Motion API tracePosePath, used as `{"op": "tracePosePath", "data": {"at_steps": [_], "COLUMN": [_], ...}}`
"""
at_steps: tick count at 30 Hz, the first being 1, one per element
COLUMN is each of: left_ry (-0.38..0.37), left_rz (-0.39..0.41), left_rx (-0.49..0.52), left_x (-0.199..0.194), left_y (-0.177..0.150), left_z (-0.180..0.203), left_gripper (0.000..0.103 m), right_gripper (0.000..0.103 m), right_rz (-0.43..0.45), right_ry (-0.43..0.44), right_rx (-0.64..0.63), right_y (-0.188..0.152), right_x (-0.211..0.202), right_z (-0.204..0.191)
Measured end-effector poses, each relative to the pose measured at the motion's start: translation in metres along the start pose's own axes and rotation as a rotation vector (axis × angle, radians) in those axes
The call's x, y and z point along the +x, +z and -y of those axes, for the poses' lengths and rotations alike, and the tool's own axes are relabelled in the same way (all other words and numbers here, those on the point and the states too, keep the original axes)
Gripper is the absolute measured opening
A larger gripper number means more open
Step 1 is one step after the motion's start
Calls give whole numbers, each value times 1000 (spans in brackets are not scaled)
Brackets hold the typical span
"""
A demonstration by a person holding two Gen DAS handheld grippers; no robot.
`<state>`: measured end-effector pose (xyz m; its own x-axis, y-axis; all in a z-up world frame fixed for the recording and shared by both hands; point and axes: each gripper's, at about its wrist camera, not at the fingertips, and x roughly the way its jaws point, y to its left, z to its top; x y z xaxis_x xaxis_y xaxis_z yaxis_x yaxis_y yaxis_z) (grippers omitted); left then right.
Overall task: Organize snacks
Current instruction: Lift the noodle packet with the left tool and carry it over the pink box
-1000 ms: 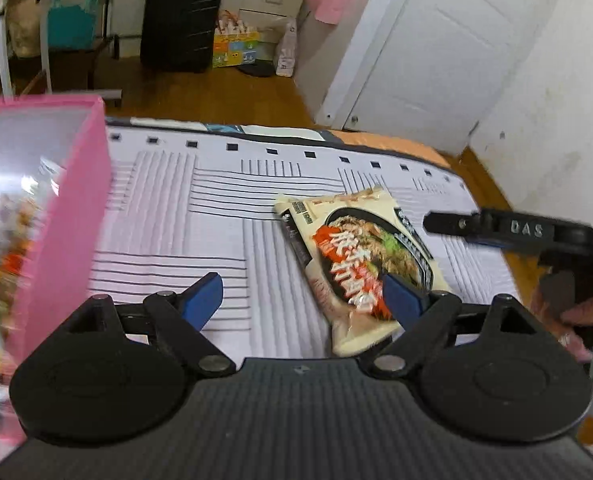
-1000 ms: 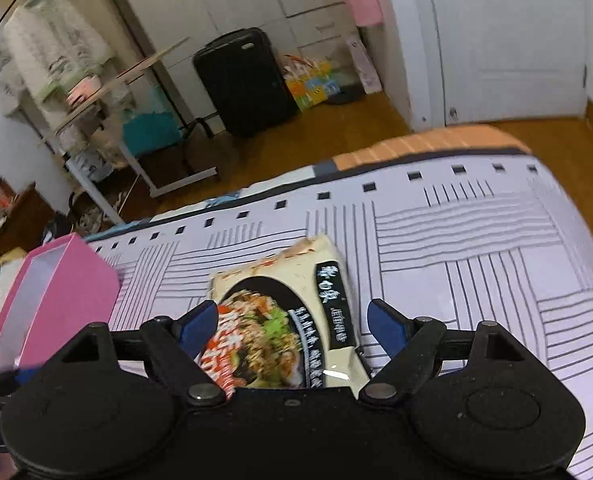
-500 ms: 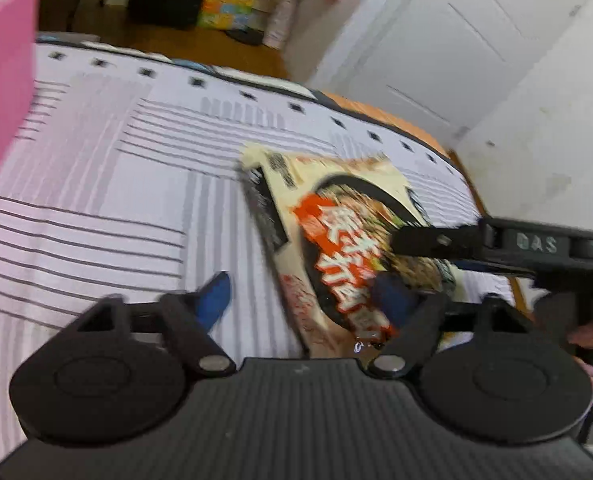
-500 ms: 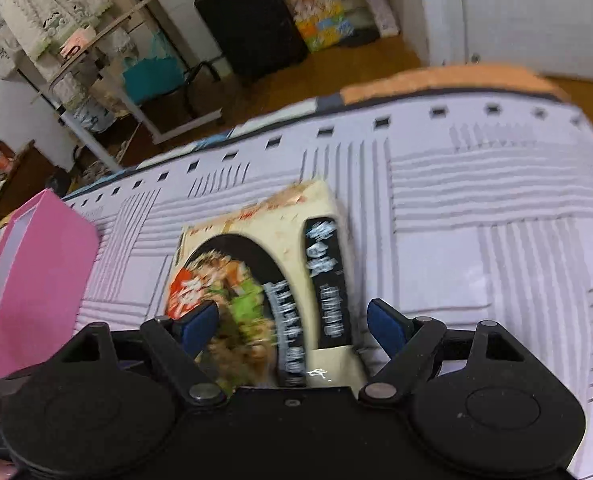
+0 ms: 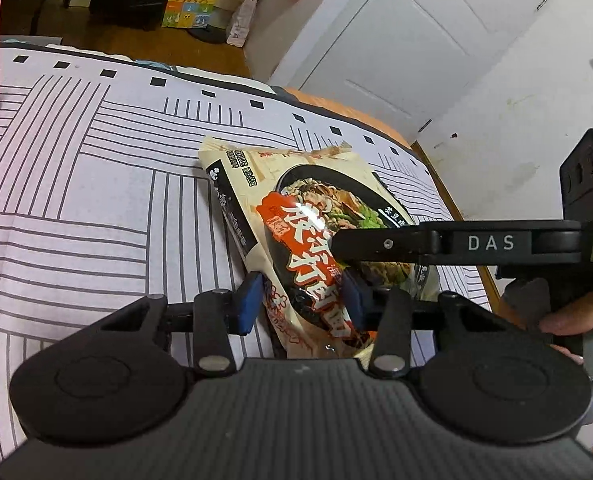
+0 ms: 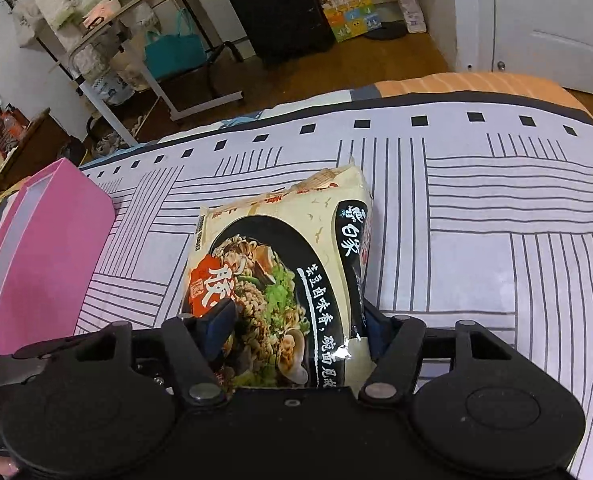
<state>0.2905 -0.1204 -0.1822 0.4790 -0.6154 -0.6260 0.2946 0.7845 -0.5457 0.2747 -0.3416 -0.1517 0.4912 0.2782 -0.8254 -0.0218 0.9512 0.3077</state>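
On the striped bedspread (image 6: pixel 496 208), right of the pink bin (image 6: pixel 52 240), the noodle packet (image 6: pixel 280 264) sits between both closing grippers, left gripper (image 5: pixel 302 300) and right gripper (image 6: pixel 296 320); opposing squeezes could buckle the slick wrapper and let it slip.

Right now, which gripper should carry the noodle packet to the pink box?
Probably left. The left gripper is closing across the noodle packet's near end, and the pink box sits on that side.
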Motion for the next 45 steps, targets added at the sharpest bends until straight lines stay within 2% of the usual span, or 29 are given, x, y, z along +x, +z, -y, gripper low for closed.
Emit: {"op": "tracePosePath", "data": {"at_steps": [6, 13, 22, 26, 28, 37, 45], "left_ry": [-6, -3, 38, 54, 59, 125, 121], "left_rz": [-31, -33, -62, -85, -103, -127, -126], "left_rx": [16, 54, 78, 104, 82, 91, 91], "left_x": [-2, -20, -51, -67, -74, -114, -168], "left_y": [2, 4, 2, -1, -3, -32, -64], "left_z": [3, 9, 18, 23, 24, 28, 22], "left_gripper": [42, 42, 42, 42, 42, 42, 42], "right_gripper": [65, 64, 64, 66, 66, 66, 63], "right_rz": [-6, -5, -38, -33, -40, -48, -53], "right_ry": [-10, 18, 47, 32, 22, 22, 49], "right_rx": [22, 45, 45, 40, 25, -20, -107], "right_y": [-4, -11, -23, -38, -44, -85, -118], "right_x": [-7, -24, -41, -53, -57, -74, -100], "right_z": [-3, -10, -34, -49, -57, -96, -140]}}
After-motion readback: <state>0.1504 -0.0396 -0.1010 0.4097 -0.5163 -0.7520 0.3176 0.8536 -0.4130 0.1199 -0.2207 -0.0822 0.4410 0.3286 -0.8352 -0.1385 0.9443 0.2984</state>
